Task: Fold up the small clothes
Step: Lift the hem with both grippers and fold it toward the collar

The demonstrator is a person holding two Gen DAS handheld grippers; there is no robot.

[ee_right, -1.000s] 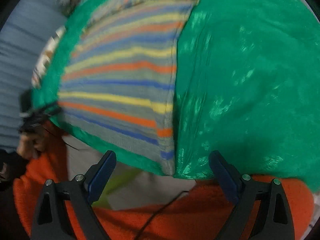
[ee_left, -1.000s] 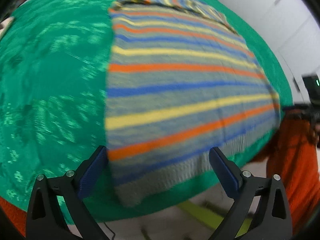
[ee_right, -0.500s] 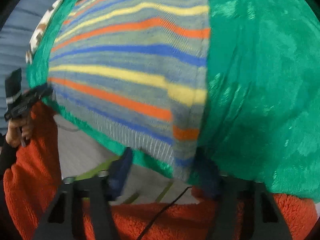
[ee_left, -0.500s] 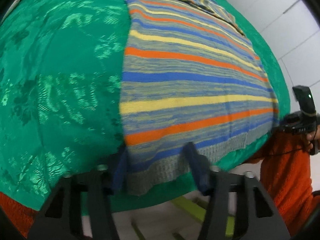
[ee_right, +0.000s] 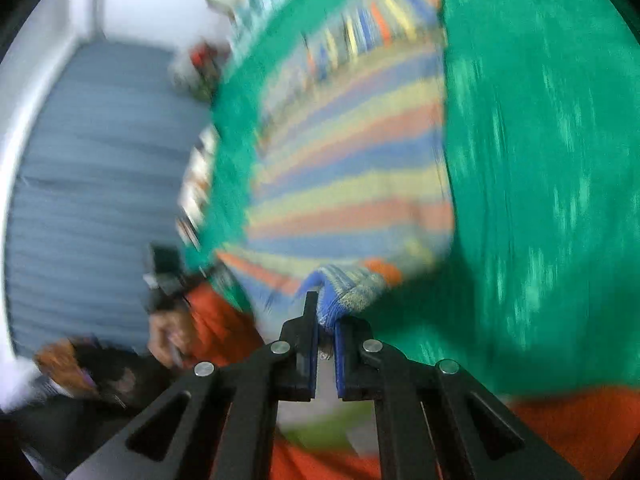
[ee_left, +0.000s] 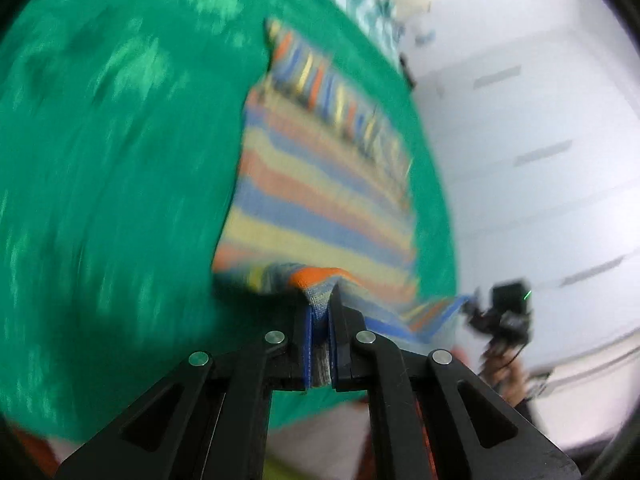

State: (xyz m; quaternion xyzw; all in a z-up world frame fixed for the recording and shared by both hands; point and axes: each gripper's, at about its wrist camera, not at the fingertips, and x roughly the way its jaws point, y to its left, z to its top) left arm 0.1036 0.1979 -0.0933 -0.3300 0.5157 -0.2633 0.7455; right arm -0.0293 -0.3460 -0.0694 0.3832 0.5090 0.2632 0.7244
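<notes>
A striped sweater [ee_left: 320, 200] in blue, yellow, orange and grey lies on a green cloth [ee_left: 100, 160]. My left gripper [ee_left: 320, 308] is shut on the near left corner of its hem and holds that corner up off the cloth. My right gripper [ee_right: 326, 312] is shut on the near right corner of the sweater [ee_right: 352, 160], also raised. The hem between the two corners hangs in a lifted fold. Each view shows the other gripper at its edge: the right one [ee_left: 504, 308], and the left one [ee_right: 164, 276]. Both views are blurred by motion.
The green cloth [ee_right: 540, 160] runs far out on both sides of the sweater. The person's orange fleece sleeve [ee_right: 216, 320] and body [ee_right: 580, 420] are at the near edge. A white wall [ee_left: 520, 120] stands to the right, grey-blue slats [ee_right: 100, 160] to the left, and patterned bedding [ee_left: 360, 12] lies beyond.
Both grippers went from open around the hem corners to shut on them. They have lifted the corners off the cloth, rolled, and carried them forward over the sweater.
</notes>
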